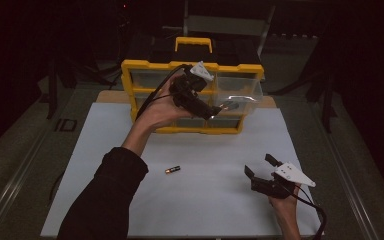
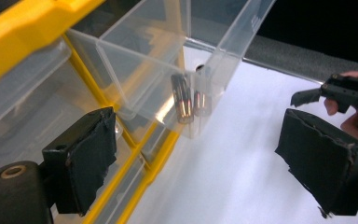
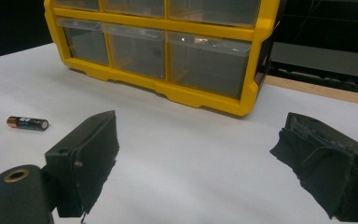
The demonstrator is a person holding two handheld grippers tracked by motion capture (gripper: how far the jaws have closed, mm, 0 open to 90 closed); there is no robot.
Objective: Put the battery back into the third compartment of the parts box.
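A white surface (image 1: pixel 200 165) is carrying a yellow organizer (image 1: pixel 192 95) with clear drawers, which is standing ahead of both of the person's hands. The left hand-held gripper (image 1: pixel 220 109) is hovering raised in front of the organizer's right side, its jaws standing wide apart with nothing between them. Just beyond its tips, one clear drawer (image 2: pixel 168 60) is sticking out of the yellow frame, pulled well forward of its neighbours. Inside that drawer, at its lowest front corner and directly ahead of the left hand-held gripper, two batteries (image 2: pixel 191 100) are lying side by side, close against the clear wall. The right hand-held gripper (image 1: pixel 260 167) is resting low over the surface near the person, well apart from the organizer, with its jaws also spread wide and holding nothing. A single loose battery (image 3: pixel 27 122) is lying flat on the white surface, off to the left of the right hand-held gripper and below the raised left one, apart from both.
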